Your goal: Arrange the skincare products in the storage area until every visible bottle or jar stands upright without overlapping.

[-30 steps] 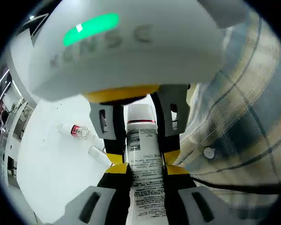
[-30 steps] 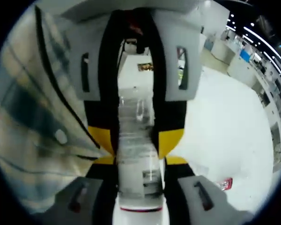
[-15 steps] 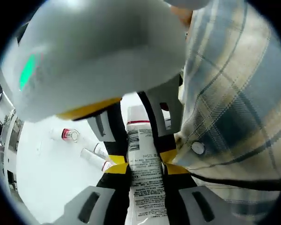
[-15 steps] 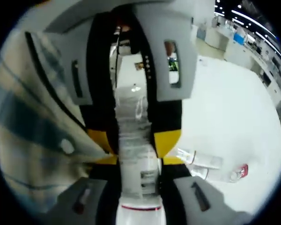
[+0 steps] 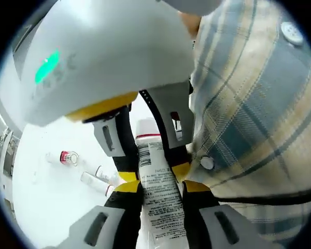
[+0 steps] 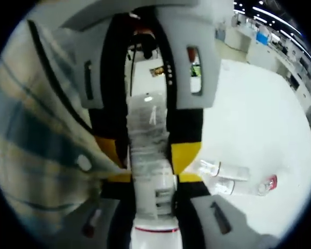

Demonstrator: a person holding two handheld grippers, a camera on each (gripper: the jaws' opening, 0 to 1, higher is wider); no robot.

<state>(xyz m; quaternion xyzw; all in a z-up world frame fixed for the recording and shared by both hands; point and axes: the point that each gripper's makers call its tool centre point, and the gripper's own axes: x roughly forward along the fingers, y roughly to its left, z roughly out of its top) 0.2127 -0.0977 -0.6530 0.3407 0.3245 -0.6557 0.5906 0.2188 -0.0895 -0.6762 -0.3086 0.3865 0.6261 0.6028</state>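
Both claws, the left gripper (image 5: 154, 179) and the right gripper (image 6: 149, 171), clench one white bottle (image 5: 158, 197) end to end above the table (image 6: 249, 119); it looks rigid, light and slick, best held mid-body.

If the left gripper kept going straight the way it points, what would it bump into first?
Probably the right gripper, facing it and also clamping the white printed bottle that the left gripper holds. Depth is hard to judge.
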